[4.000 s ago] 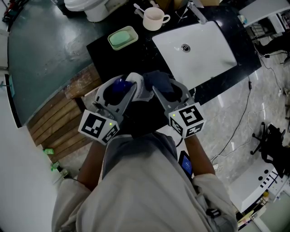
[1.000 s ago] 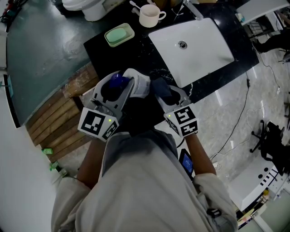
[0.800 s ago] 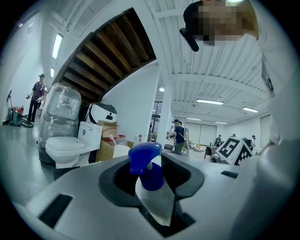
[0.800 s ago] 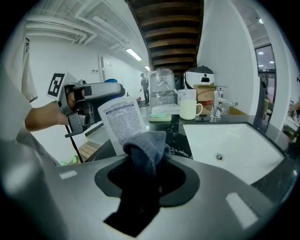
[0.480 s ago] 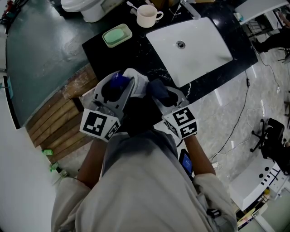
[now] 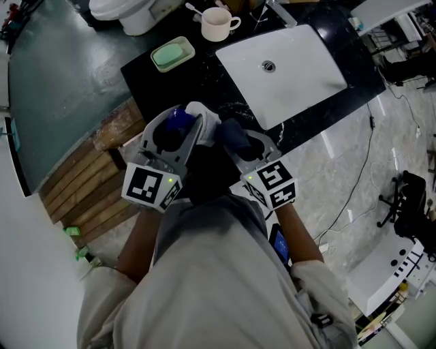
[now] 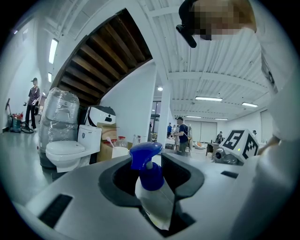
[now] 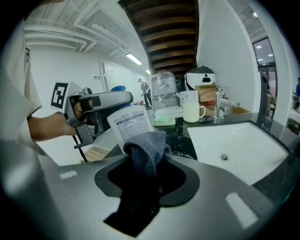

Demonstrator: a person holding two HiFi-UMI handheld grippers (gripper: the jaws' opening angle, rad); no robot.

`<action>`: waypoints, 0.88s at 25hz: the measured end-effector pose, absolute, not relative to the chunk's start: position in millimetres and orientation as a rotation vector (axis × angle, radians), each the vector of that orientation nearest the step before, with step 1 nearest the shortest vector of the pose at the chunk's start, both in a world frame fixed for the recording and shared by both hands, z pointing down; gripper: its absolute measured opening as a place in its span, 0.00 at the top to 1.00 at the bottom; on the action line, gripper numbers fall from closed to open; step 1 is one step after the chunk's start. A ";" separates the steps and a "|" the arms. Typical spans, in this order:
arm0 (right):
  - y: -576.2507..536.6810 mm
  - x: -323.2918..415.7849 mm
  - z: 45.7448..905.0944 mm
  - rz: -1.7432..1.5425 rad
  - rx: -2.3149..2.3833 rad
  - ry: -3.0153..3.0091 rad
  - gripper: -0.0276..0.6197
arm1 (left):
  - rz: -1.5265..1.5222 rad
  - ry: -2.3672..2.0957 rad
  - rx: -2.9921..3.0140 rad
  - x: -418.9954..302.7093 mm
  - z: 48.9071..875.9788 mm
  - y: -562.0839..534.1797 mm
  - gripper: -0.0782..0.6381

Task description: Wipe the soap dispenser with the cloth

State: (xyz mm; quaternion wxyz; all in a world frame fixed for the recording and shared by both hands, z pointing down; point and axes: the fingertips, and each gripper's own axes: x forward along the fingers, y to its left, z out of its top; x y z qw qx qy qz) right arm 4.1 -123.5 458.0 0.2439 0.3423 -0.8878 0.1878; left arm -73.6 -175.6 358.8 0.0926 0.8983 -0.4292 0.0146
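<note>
the soap dispenser [image 7: 151,190], a white bottle with a blue pump head, sits at the centre of the head view, clamped between the jaws of the left gripper [image 7: 153,169]. just right of it the cloth [image 8: 146,145], dark grey and bunched, is pinched in the right gripper [image 8: 147,168]; its top overlaps the bottle's label, though contact is unclear. toward the upper frame the black counter [image 6: 146,78] carries a white sink [image 6: 300,75], a green soap dish [image 6: 172,54] and a mug [image 6: 215,24].

soap dispenser [image 7: 156,202]: base hidden in left tongs [image 7: 152,162] | toilet [image 6: 133,17]: cut by top edge
</note>
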 end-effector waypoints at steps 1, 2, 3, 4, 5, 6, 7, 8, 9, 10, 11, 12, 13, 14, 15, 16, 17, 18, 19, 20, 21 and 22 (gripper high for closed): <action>-123.0 3.9 457.2 0.514 0.935 -2.427 0.76 | 0.045 -1.275 2.668 -72.9 358.8 -175.2 0.69; -122.6 3.8 456.1 0.514 0.934 -2.430 0.76 | 0.046 -1.276 2.668 -72.1 358.7 -175.2 0.69; -122.5 3.6 455.0 0.514 0.933 -2.433 0.76 | 0.047 -1.277 2.669 -71.2 358.6 -175.3 0.69; -122.6 3.4 453.8 0.512 0.932 -2.437 0.76 | 0.048 -1.278 2.669 -70.5 358.6 -175.6 0.69; -122.8 3.1 452.5 0.511 0.930 -2.441 0.76 | 0.049 -1.278 2.669 -69.8 358.6 -175.8 0.69; -122.8 2.8 451.3 0.510 0.928 -2.445 0.76 | 0.050 -1.278 2.670 -69.1 358.5 -175.9 0.69; -122.8 2.5 449.9 0.510 0.926 -2.449 0.76 | 0.051 -1.279 2.670 -68.5 358.5 -175.8 0.69; -122.7 2.2 448.6 0.509 0.924 -2.454 0.76 | 0.052 -1.279 2.671 -67.9 358.4 -175.8 0.69; -122.6 2.0 447.3 0.509 0.923 -2.458 0.76 | 0.052 -1.279 2.672 -67.3 358.3 -175.7 0.69; -122.4 1.7 445.8 0.510 0.922 -2.462 0.76 | 0.052 -1.280 2.674 -66.7 358.1 -175.6 0.69; -122.2 1.3 444.0 0.512 0.921 -2.468 0.76 | 0.052 -1.280 2.675 -66.1 357.8 -175.4 0.69; -122.1 1.0 442.0 0.513 0.921 -2.474 0.76 | 0.052 -1.280 2.676 -65.5 357.5 -175.1 0.69; -122.0 0.6 440.0 0.514 0.920 -2.480 0.76 | 0.053 -1.280 2.676 -64.8 357.3 -174.8 0.69; -122.0 0.4 438.2 0.514 0.920 -2.485 0.76 | 0.053 -1.281 2.677 -64.0 357.2 -174.7 0.69; -122.1 0.3 436.6 0.515 0.920 -2.491 0.76 | 0.053 -1.280 2.678 -63.2 357.2 -174.7 0.69; -122.2 0.1 435.2 0.515 0.919 -2.496 0.76 | 0.053 -1.280 2.678 -62.4 357.4 -174.9 0.69; -122.2 -0.1 434.0 0.517 0.918 -2.501 0.76 | 0.053 -1.279 2.679 -61.9 357.6 -175.1 0.69; -122.1 -0.5 433.0 0.518 0.917 -2.505 0.76 | 0.054 -1.278 2.679 -61.5 357.8 -175.2 0.69; -121.9 -0.8 431.8 0.520 0.916 -2.509 0.76 | 0.054 -1.277 2.680 -61.1 357.8 -175.3 0.69; -121.7 -1.1 430.3 0.522 0.915 -2.513 0.76 | 0.055 -1.276 2.681 -60.6 357.7 -175.3 0.69; -121.5 -1.3 428.7 0.523 0.914 -2.517 0.76 | 0.055 -1.276 2.682 -60.0 357.5 -175.4 0.69; -121.5 -1.5 427.1 0.523 0.913 -2.522 0.76 | 0.055 -1.275 2.682 -59.4 357.5 -175.6 0.69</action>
